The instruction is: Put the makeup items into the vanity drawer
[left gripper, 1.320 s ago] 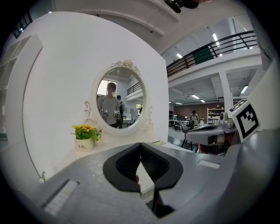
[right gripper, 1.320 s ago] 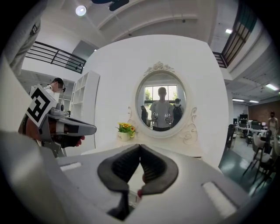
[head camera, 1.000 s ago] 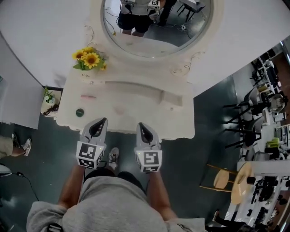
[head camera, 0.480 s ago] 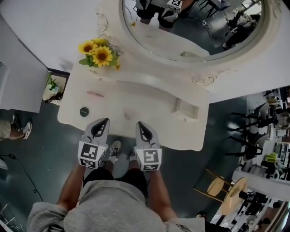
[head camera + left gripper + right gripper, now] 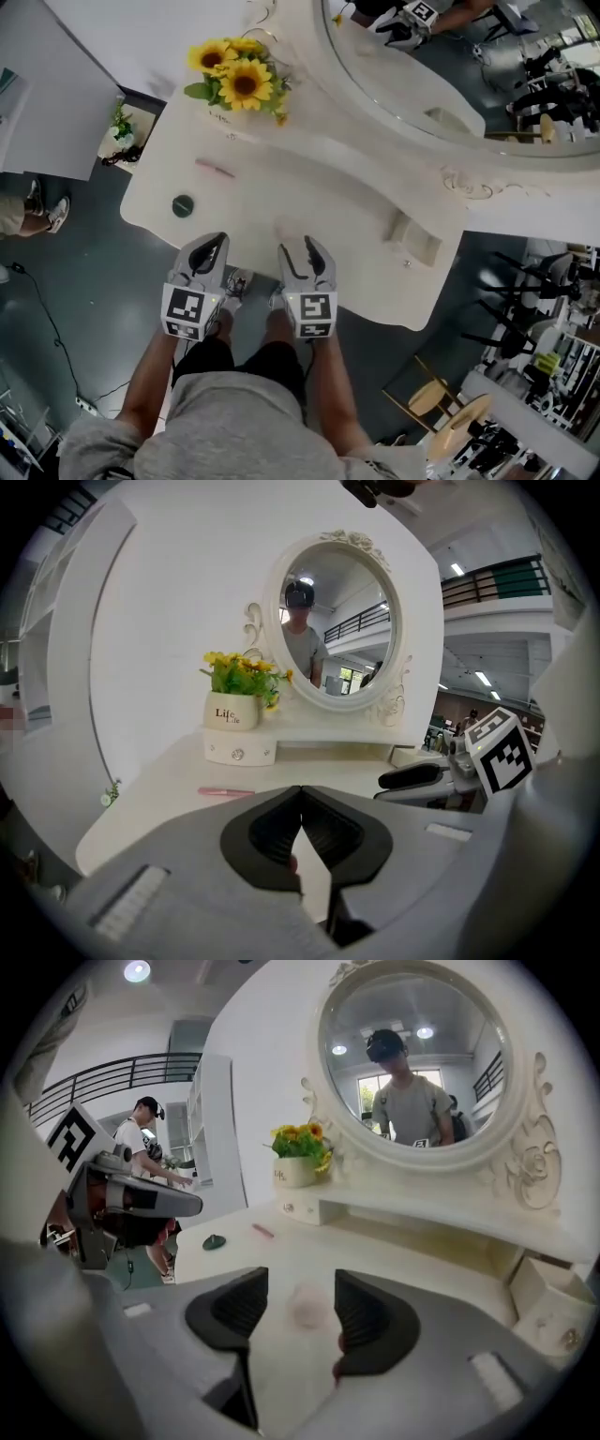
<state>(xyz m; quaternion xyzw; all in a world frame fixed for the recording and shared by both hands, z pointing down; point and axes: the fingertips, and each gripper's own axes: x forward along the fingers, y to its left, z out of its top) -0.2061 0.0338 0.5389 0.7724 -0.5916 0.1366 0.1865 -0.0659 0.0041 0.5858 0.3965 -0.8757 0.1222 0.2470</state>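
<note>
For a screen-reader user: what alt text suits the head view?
From above: a person holds a shut left gripper and a right gripper, its empty jaws just opening, at a white vanity's front edge. A pink stick, green disc and sunflowers sit on it.

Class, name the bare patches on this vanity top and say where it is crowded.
Bare: the middle stretch between the pink stick and the small drawer box. Crowded: back left by the sunflowers; the green disc sits front left.
</note>
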